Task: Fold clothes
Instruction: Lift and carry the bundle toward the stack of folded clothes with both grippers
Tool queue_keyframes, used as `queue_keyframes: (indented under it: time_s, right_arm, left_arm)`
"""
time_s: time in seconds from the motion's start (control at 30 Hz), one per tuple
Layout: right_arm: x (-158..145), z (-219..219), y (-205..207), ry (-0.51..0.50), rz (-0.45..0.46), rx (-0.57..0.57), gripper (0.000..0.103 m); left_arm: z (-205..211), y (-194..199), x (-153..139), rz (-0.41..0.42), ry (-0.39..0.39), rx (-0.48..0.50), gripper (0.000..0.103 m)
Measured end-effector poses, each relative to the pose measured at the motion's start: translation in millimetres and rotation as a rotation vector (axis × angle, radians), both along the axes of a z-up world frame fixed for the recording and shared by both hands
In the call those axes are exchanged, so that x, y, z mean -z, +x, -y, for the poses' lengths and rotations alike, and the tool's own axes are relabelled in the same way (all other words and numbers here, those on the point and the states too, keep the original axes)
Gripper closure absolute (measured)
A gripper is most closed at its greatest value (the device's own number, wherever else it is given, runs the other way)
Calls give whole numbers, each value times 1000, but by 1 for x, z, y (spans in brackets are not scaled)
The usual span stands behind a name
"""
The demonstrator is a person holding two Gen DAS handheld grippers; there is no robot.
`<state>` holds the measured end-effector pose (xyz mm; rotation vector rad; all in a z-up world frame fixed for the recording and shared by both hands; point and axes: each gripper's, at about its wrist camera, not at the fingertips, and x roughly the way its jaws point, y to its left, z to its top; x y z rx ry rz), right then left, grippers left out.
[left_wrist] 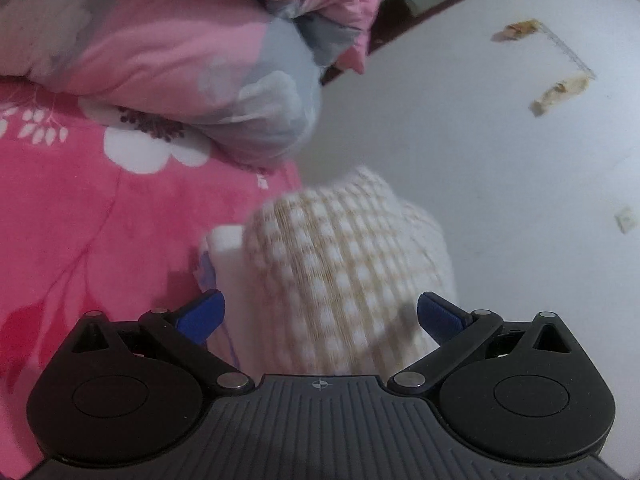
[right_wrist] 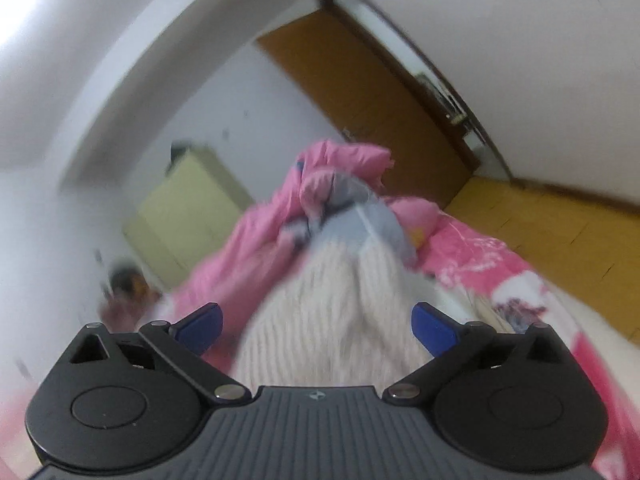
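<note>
A cream knitted garment with a raised check pattern is bunched up on the pink floral bedsheet. My left gripper is open wide, its blue fingertips standing either side of the knit without pressing it. In the right wrist view the same garment appears as a blurred white ribbed mound between the blue fingertips. My right gripper is also open wide and low over the knit. A white flap sticks up at the garment's left side.
A bundled pink and grey-blue quilt lies on the bed beyond the garment, also in the right wrist view as the quilt. A white wall stands to the right. A wooden door, a pale yellow cabinet and wooden floor surround the bed.
</note>
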<state>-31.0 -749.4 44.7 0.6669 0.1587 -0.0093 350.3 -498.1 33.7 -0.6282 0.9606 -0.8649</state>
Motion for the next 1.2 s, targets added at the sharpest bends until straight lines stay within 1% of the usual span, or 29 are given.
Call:
queue_keyframes:
  time_s: [0.07, 0.1, 0.17, 0.23, 0.27, 0.3, 0.37, 0.43, 0.47, 0.5, 0.53, 0.57, 0.6, 0.67, 0.7, 0.8, 0.87, 0.93, 1.0, 1.07, 1.13, 1.2]
  right_arm:
    - [8, -45, -2, -197, -64, 16, 3]
    - [11, -75, 0, -350, -93, 41, 3]
    - [21, -143, 6, -724, -126, 49, 3]
    - [40, -205, 14, -1069, -99, -9, 4]
    - [50, -236, 18, -1239, -85, -37, 1]
    - [63, -258, 26, -1391, -76, -46, 1]
    - [90, -282, 45, -1600, -75, -37, 1]
    - [111, -279, 66, -1694, -129, 11, 1]
    - [121, -277, 77, -1739, -157, 37, 1]
    - [128, -269, 84, -1769, -184, 73, 4]
    - [130, -262, 84, -1777, -206, 92, 5]
    - [125, -256, 79, -1740, -214, 78, 7]
    - [116, -249, 80, -1684, -217, 66, 15]
    - [99, -240, 75, -1654, -221, 76, 19]
    - [95, -237, 72, -1674, -218, 81, 20]
    - [83, -228, 74, -1734, -220, 85, 22]
    - [77, -225, 76, -1739, -225, 83, 22]
    - [72, -222, 78, -1742, -230, 80, 23]
    - [79, -218, 80, -1700, -242, 61, 26]
    - [90, -214, 80, -1668, -261, 54, 26]
    - [96, -215, 73, -1665, -264, 51, 26]
    - [94, -225, 67, -1669, -251, 40, 24]
  left_arm:
    - [5, -5, 0, -14, -6, -1, 0]
    - [10, -9, -1, -2, 0, 2, 1]
    - [21, -17, -7, 39, 39, 8, 0]
    - [32, -25, -13, 92, 86, 0, 0]
    - [34, -26, -15, 99, 91, -1, 0]
    - [36, -27, -17, 100, 92, -3, 0]
    - [39, -28, -17, 101, 100, -11, 0]
    - [43, -28, -18, 102, 117, -21, 0]
    - [45, -27, -18, 103, 123, -23, 0]
    - [47, -27, -20, 103, 128, -23, 0]
    - [48, -27, -22, 104, 132, -22, 0]
    - [51, -26, -23, 103, 132, -22, 0]
    - [54, -23, -24, 103, 131, -22, 0]
    - [60, -19, -25, 100, 124, -24, 0]
    - [62, -17, -26, 97, 118, -25, 0]
    - [70, -15, -29, 108, 118, -21, 1]
    - [73, -18, -30, 127, 125, -22, 1]
    - [72, -23, -25, 145, 126, -21, 0]
    - [68, -26, -17, 148, 116, -11, 0]
    - [65, -29, -12, 141, 117, 1, 0]
    - [63, -30, -13, 131, 113, 4, 0]
    - [63, -28, -16, 112, 113, 10, 0]
